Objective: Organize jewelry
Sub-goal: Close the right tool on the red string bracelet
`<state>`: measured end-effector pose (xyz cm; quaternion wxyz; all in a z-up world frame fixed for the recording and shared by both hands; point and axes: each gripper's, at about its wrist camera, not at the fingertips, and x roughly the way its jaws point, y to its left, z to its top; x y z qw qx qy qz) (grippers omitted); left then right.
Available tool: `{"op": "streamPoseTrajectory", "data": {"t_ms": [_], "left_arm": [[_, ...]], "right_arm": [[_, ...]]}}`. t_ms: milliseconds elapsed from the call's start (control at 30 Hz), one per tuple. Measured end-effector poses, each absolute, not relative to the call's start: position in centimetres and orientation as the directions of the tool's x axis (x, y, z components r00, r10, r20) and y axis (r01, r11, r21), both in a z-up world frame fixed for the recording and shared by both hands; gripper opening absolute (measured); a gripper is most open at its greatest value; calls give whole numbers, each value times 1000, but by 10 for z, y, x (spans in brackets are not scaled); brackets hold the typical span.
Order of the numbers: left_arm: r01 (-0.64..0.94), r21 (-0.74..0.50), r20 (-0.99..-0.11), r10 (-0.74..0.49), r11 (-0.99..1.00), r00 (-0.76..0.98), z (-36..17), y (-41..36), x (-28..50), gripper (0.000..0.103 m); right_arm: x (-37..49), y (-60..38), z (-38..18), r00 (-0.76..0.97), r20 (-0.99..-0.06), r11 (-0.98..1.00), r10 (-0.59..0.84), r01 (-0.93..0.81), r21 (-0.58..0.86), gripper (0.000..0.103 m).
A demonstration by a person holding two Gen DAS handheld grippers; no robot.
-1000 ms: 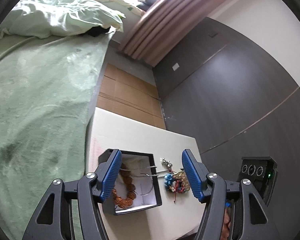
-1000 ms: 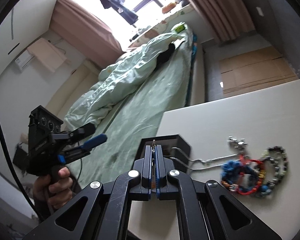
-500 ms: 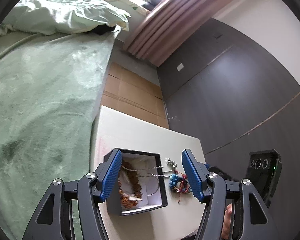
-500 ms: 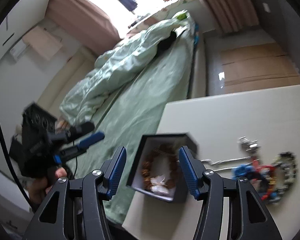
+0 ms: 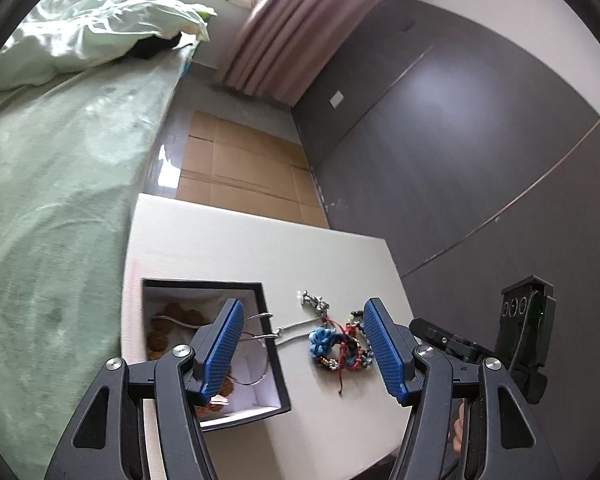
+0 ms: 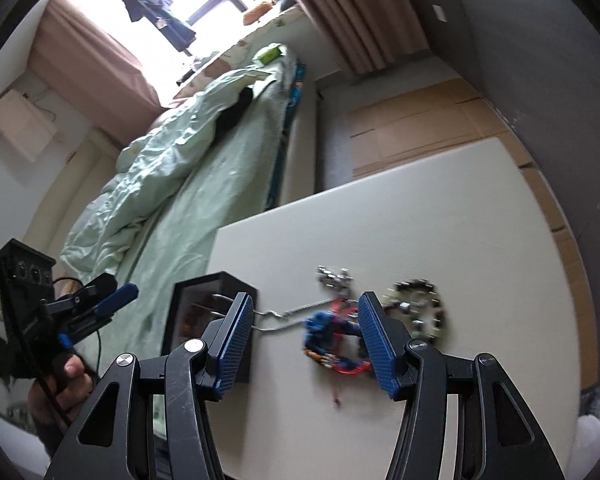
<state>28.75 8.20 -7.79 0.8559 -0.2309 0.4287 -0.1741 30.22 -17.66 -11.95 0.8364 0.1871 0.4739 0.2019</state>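
A black box (image 5: 271, 344) with a white inside stands at the left of the white table (image 5: 228, 248); brown beads (image 5: 168, 320) lie in it. A silver chain (image 5: 296, 326) hangs over the box rim and runs to a silver pendant (image 5: 314, 302). Beside it lies a tangle of blue and red bracelets (image 5: 332, 344). My left gripper (image 5: 304, 308) hovers open over chain and tangle, holding nothing. In the right wrist view, my right gripper (image 6: 306, 302) is open above the chain (image 6: 296, 312) and the blue and red bracelets (image 6: 328, 340), between the box (image 6: 208, 292) and a dark bead bracelet (image 6: 420, 308).
A bed with a green cover (image 5: 52, 180) runs along the table's left side. Flat cardboard (image 5: 240, 168) lies on the floor beyond the table. A dark wall (image 5: 480, 140) stands to the right. A hand (image 6: 68, 384) holds the left gripper's handle beside the box.
The right gripper's jaws went from shut to open. Both grippers shifted right, from over the box toward the chain and the bracelets.
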Motion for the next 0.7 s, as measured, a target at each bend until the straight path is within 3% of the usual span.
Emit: {"op": "streamPoseTrajectory", "data": {"t_ms": [333, 533, 700], "left_arm": [[124, -458, -735, -453, 880, 504, -85, 23, 314, 63], [97, -436, -757, -423, 895, 498, -94, 12, 321, 53], [94, -436, -751, -419, 895, 511, -95, 12, 322, 52]], "right_arm": [[305, -203, -144, 417, -735, 832, 535, -107, 544, 52], [312, -189, -158, 358, -720, 795, 595, -132, 592, 47], [321, -180, -172, 336, -716, 782, 612, -121, 611, 42]]}}
